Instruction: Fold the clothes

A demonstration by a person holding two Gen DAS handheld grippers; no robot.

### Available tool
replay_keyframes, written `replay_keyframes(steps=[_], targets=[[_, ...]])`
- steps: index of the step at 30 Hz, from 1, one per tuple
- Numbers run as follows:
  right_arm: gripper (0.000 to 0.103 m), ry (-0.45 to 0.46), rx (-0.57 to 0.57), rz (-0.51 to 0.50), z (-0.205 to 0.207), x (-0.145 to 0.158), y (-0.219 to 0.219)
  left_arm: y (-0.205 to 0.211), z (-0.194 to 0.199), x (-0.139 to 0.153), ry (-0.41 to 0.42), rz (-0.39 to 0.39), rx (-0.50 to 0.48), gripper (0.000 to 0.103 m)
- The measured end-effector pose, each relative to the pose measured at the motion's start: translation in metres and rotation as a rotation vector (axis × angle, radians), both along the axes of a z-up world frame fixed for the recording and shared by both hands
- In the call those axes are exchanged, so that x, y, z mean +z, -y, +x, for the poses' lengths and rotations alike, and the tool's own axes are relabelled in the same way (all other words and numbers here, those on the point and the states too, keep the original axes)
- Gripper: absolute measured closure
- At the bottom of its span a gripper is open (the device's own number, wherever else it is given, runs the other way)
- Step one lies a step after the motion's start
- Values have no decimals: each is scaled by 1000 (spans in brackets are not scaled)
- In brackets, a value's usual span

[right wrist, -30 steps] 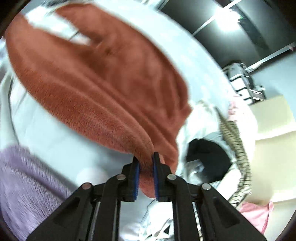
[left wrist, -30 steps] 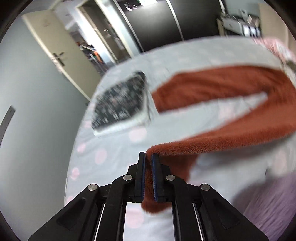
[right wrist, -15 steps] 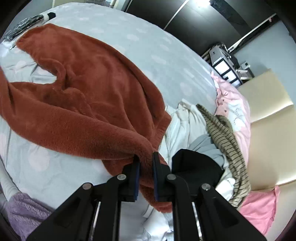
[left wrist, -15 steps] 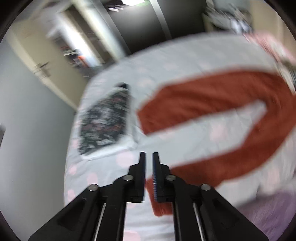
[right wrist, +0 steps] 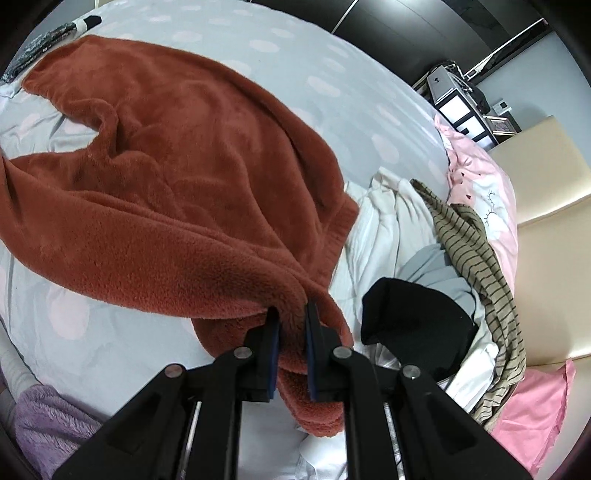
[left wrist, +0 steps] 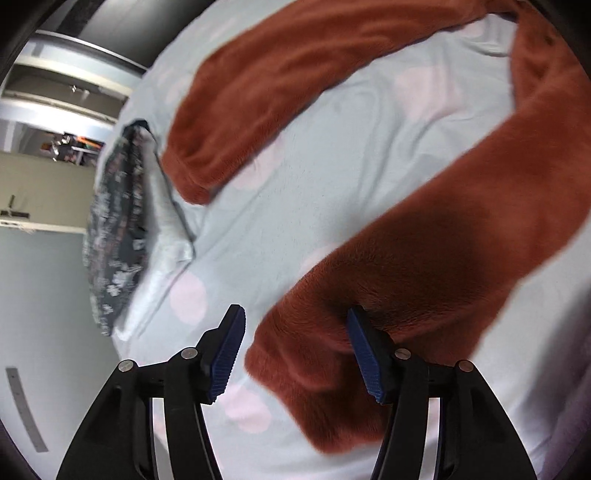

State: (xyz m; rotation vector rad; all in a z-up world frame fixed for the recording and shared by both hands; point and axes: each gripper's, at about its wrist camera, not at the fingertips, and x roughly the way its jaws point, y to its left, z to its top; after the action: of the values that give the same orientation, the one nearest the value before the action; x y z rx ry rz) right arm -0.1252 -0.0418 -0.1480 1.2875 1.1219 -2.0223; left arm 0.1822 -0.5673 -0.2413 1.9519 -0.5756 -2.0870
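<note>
Pale blue bedsheet with pink spots, grey wall, beige headboard, dark wardrobe

Both tools share one build. The left gripper has matte black angular arms, each fixed with round silver screws, and two fingers lined with ribbed blue pads. Bright metal rods run between the arms. The right gripper has the same black frame, silver screws and blue pads.
</note>
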Motion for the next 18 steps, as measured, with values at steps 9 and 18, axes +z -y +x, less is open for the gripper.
replay_keyframes(steps=[9,18], targets=[[91,23,-39,39,-7,-12,5,28,-12,-34,-17,123,112,40],[91,-13,-83,48,1,-11,4,-20,20,-17,-164,-12,157,90]])
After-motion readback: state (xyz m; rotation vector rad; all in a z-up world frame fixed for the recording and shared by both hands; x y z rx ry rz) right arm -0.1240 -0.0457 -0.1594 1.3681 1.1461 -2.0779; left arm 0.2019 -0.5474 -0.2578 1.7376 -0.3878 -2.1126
